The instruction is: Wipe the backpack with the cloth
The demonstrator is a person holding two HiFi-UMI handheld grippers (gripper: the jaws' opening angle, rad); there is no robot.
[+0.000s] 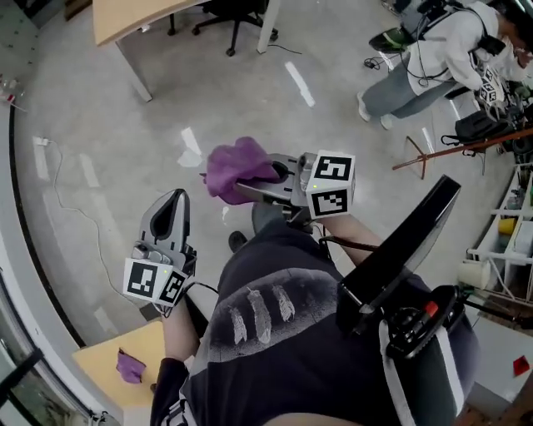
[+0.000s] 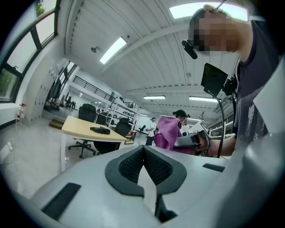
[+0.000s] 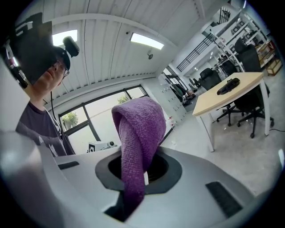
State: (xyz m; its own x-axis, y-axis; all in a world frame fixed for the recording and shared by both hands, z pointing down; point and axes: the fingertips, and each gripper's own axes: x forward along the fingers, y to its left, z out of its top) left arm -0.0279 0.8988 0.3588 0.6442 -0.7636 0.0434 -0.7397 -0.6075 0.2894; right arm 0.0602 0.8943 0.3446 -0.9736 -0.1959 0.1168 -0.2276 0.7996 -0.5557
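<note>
A purple cloth (image 1: 237,166) hangs bunched from my right gripper (image 1: 246,188), which is shut on it and held out over the grey floor in the head view. In the right gripper view the cloth (image 3: 136,133) rises in a fold from between the jaws of that gripper (image 3: 142,168). My left gripper (image 1: 174,200) is lower on the left, shut with nothing in it; its dark pads (image 2: 133,162) meet. From the left gripper view I see the cloth (image 2: 166,132) and the right gripper (image 2: 192,140) ahead. No backpack shows in any view.
A small wooden table (image 1: 104,366) at the bottom left carries a second purple cloth (image 1: 129,366). A wooden desk (image 1: 137,18) and an office chair (image 1: 231,12) stand far ahead. A person (image 1: 433,54) crouches at top right, near shelves (image 1: 512,229).
</note>
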